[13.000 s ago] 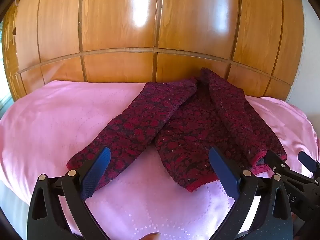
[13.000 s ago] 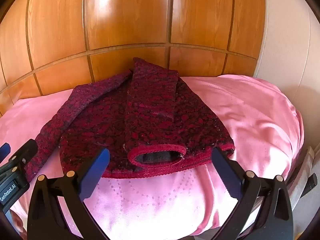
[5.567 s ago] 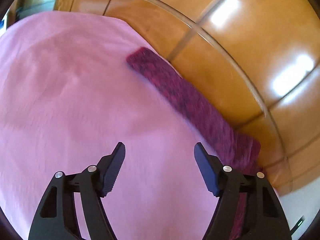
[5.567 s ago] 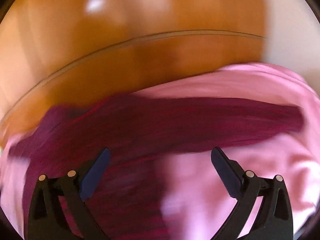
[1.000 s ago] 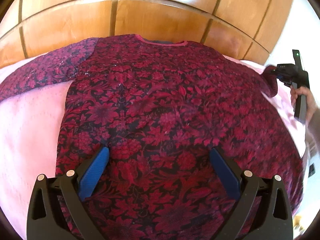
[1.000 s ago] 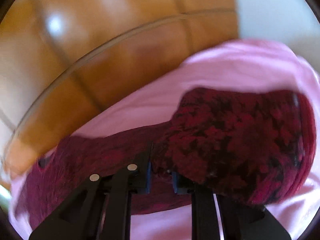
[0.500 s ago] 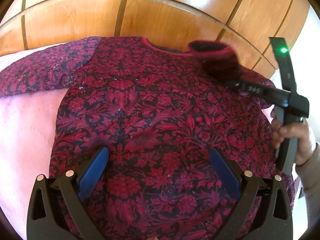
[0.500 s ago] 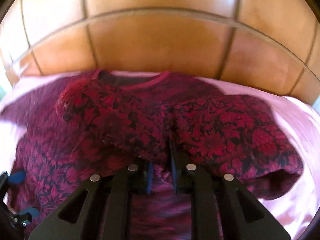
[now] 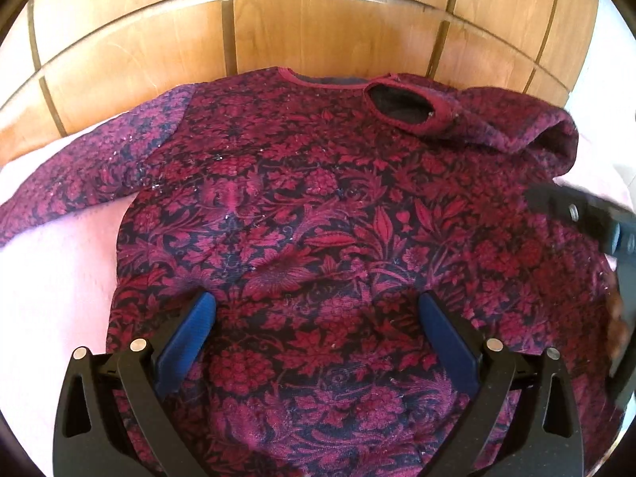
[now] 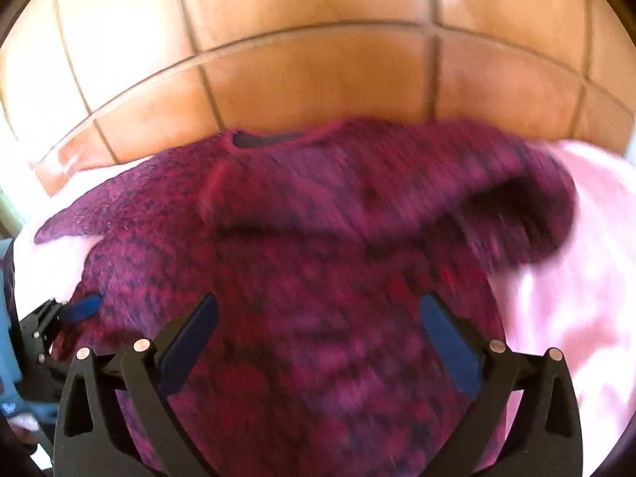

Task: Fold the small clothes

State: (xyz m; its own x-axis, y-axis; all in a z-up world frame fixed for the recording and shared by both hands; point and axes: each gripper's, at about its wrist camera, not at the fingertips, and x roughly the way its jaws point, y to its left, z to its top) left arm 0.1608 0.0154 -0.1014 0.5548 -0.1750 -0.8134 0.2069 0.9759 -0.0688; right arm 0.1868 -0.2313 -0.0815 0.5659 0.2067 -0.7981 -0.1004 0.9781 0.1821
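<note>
My right gripper (image 10: 318,342) is opening, nothing between its jaws; my left gripper (image 9: 318,342) gapes empty, nearer the left sleeve (image 9: 91,171) still stretched sideways from the sweater (image 9: 338,238).

sweater (image 9: 338,206): hem cut off below | right wrist view: motion-blurred | right gripper (image 9: 588,218): probably, mostly out of frame

Count on inspection: one dark red floral sweater (image 9: 318,218) lies on one pink bedcover (image 9: 51,290). The garment shows two sleeves, one spread out flat (image 9: 91,167), one folded over the shoulder (image 9: 477,119). Two grippers are present: the left gripper (image 9: 314,334) and the right gripper (image 10: 318,330). One wooden headboard (image 9: 318,31) stands behind.
</note>
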